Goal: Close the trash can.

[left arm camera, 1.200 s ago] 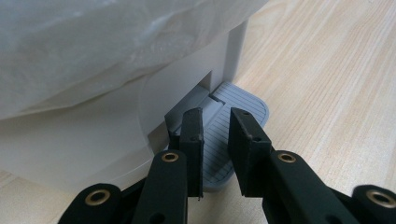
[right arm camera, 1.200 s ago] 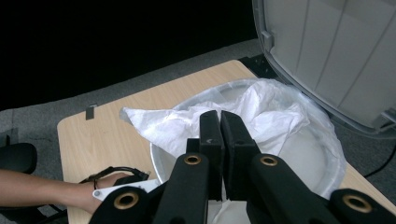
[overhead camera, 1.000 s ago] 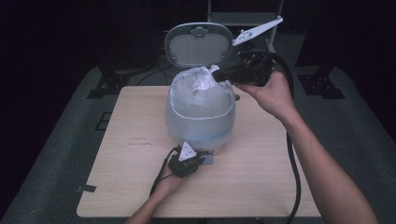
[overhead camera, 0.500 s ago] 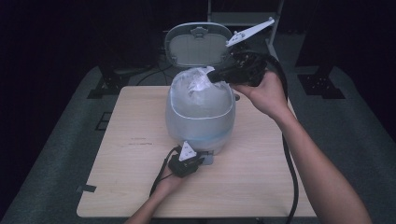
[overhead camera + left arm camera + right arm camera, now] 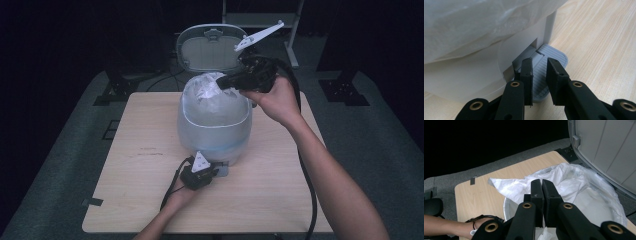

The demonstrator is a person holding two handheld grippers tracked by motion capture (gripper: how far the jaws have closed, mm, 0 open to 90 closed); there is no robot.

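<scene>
A pale pedal bin (image 5: 215,135) stands mid-table with its lid (image 5: 210,50) swung up behind it. A white plastic bag (image 5: 210,92) lines it and bulges over the rim. My right gripper (image 5: 222,82) is at the bag's upper right edge, shut on a fold of the plastic. In the right gripper view its jaws (image 5: 541,183) sit pressed together over the crumpled bag (image 5: 574,177). My left gripper (image 5: 212,170) lies low at the bin's front. Its near-shut jaws (image 5: 539,62) rest on the grey ribbed pedal (image 5: 554,57) with nothing between them.
The wooden table (image 5: 140,150) has bare room left and right of the bin. Dark floor, stands and cables surround it. The right gripper's cable (image 5: 305,190) hangs along the forearm. The open lid (image 5: 609,147) looms close beside the right gripper.
The right gripper has shifted slightly to the left at the bag's top edge, still gripping the plastic. The left gripper has stayed on the pedal.
</scene>
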